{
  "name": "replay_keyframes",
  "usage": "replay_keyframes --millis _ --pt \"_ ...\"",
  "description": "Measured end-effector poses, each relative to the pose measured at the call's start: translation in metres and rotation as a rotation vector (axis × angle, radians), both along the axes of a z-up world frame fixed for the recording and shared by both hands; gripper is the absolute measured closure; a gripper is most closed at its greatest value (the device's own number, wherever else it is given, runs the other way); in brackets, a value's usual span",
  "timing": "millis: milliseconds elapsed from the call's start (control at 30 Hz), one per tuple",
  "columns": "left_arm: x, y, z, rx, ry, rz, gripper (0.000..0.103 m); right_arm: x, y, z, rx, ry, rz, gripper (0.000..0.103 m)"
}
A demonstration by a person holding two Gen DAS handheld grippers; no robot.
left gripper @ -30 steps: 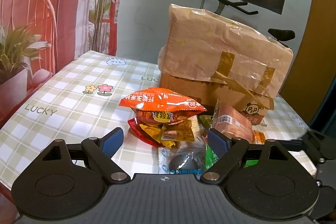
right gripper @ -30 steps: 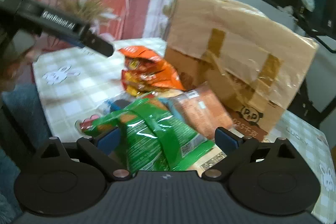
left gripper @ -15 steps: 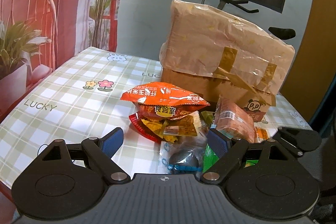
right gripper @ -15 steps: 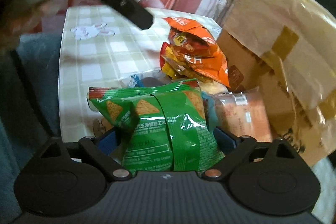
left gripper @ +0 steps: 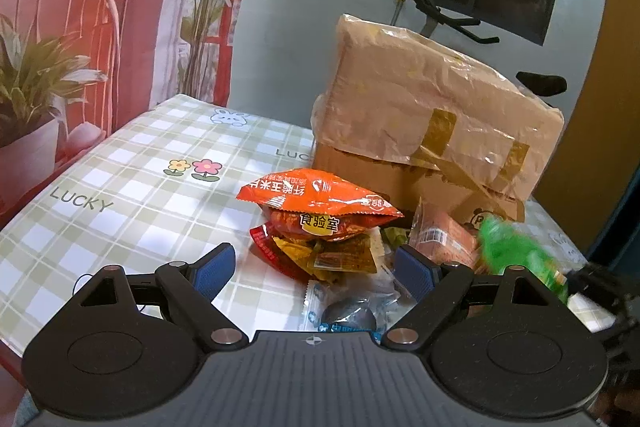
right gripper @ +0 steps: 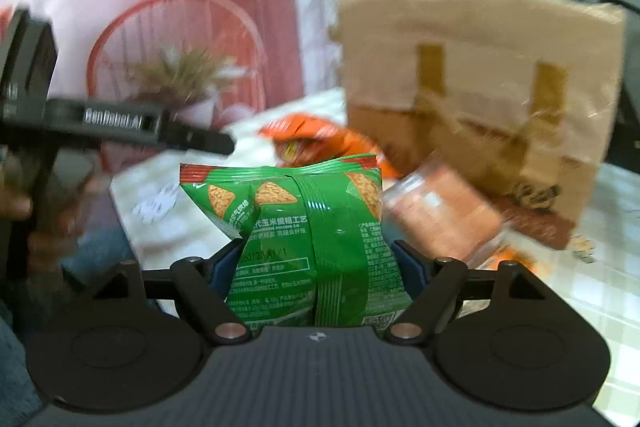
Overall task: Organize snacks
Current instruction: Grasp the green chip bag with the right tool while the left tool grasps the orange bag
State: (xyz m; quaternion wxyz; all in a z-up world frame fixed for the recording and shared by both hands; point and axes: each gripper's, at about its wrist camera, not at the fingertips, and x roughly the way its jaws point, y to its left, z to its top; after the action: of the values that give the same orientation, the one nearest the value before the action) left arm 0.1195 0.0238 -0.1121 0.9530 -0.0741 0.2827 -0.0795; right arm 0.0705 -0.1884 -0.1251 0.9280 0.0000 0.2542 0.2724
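While taped cardboard box [left gripper: 436,119] stands shut, snacks [left gripper: 320,227] lie beside it.

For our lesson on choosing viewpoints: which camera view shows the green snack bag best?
The right wrist view. The green snack bag fills the middle, sharp, its printing and chip pictures clear, between the pads of the right hand-held gripper, whose jaws have just been closing. The left wrist view shows only a blurred green streak at the right.

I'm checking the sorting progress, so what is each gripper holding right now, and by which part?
The right gripper has just closed on the green snack bag, pads on its lower sides. The left gripper holds nothing, jaws open.
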Motion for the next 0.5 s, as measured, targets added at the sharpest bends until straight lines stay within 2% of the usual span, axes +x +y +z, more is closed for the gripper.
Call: replay_keyframes --millis 100,200,333,500 --pt "0.001 -0.001 -0.001 0.003 0.006 -0.001 0.015 -0.003 -0.006 0.010 -0.018 -0.053 -0.092 0.024" --pt "0.003 -0.002 -0.002 0.010 0.009 -0.005 0.015 -0.001 -0.015 0.012 -0.038 -0.090 -0.235 0.024" --pt "0.015 -0.002 0.000 0.008 0.015 -0.012 0.014 0.005 -0.028 0.003 -0.053 -0.066 -0.349 0.024" --pt "0.055 -0.007 0.012 0.032 -0.004 -0.047 0.012 0.011 -0.036 -0.006 -0.047 -0.040 -0.397 0.024"
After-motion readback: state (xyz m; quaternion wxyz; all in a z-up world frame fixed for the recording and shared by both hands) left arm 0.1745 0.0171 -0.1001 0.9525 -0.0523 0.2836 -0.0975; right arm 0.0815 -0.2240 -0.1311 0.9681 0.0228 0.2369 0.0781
